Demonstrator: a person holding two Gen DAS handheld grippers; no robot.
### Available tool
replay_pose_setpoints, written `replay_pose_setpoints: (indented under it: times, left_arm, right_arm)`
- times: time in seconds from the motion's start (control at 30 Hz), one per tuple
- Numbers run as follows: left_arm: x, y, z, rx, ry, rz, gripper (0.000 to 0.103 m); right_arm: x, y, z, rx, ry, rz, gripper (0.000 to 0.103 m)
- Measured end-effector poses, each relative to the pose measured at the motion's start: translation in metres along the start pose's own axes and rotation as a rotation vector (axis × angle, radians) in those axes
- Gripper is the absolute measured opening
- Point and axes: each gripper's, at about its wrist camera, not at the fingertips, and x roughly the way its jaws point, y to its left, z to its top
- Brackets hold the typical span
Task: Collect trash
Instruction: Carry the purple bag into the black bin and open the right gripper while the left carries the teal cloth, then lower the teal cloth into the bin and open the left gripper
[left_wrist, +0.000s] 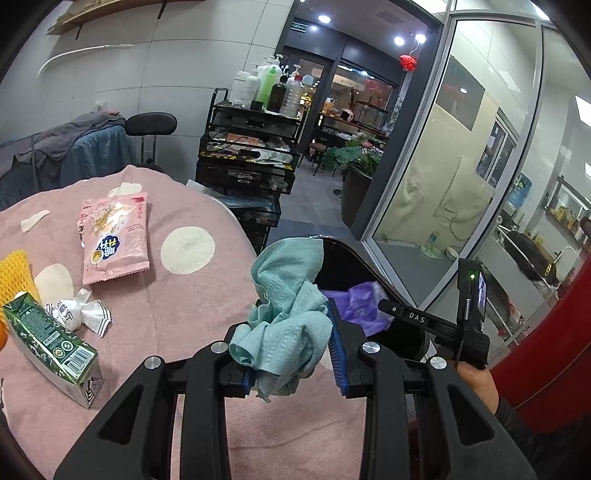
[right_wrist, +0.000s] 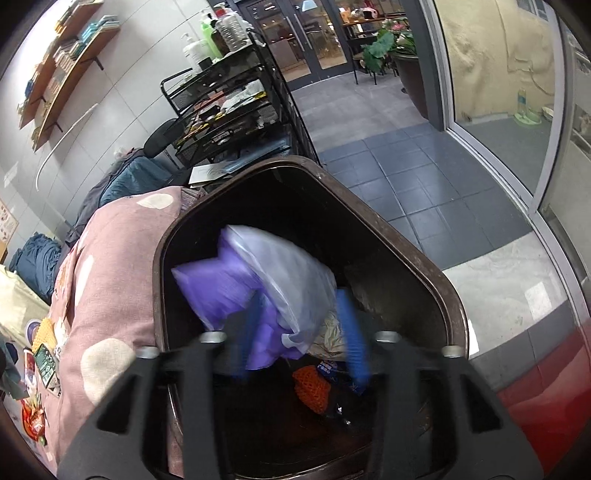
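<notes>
Your left gripper (left_wrist: 291, 347) has its blue pads clamped on a crumpled teal paper cloth (left_wrist: 286, 317), held above the near right edge of the pink spotted tablecloth (left_wrist: 177, 314), just beside the dark brown plastic bin (right_wrist: 417, 254). Your right gripper (right_wrist: 299, 343) hangs over the bin's mouth with its fingers (right_wrist: 352, 343) apart; a purple and clear plastic bag (right_wrist: 266, 280) sits between them, blurred, and I cannot tell whether a pad touches it. It looks to me like a drop in progress.

So you are at the binning step: one piece going in, one waiting. Next, I judge, you clear the right gripper away from the opening, carry the cloth right over the rim, and only then part the left fingers; the cloth is light and may cling to a pad.

Inside the bin I count one orange foam net (right_wrist: 312, 387) and some dark wrappers, too blurred to number. On the table to the left remain one pink snack packet (left_wrist: 112, 236), one green drink carton (left_wrist: 51, 347), one white crumpled wrapper (left_wrist: 79, 312) and one yellow foam net (left_wrist: 16, 277): four pieces.
</notes>
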Motion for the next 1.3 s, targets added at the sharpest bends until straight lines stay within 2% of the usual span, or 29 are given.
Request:
replay_pose_setpoints:
  times: [0.03, 0.33, 0.73, 1.0, 1.3]
  left_arm:
    - [0.001, 0.000, 0.000, -0.001, 0.005, -0.004, 0.032]
    - [0.010, -0.011, 0.005, 0.026, 0.019, -0.023, 0.032]
    - [0.045, -0.034, 0.020, 0.062, 0.068, -0.093, 0.032]
    - [0.086, -0.055, 0.029, 0.094, 0.145, -0.124, 0.032]
    - [0.118, -0.067, 0.029, 0.128, 0.218, -0.117, 0.032]
  right_arm:
    - [-0.002, -0.001, -0.001, 0.008, -0.012, -0.009, 0.080]
    - [-0.025, 0.003, -0.003, -0.028, -0.101, -0.012, 0.086]
    - [-0.061, 0.010, 0.004, -0.041, -0.221, -0.024, 0.091]
    - [-0.086, 0.009, 0.004, -0.053, -0.311, -0.048, 0.093]
    - [-0.094, -0.008, 0.007, 0.005, -0.319, -0.067, 0.094]
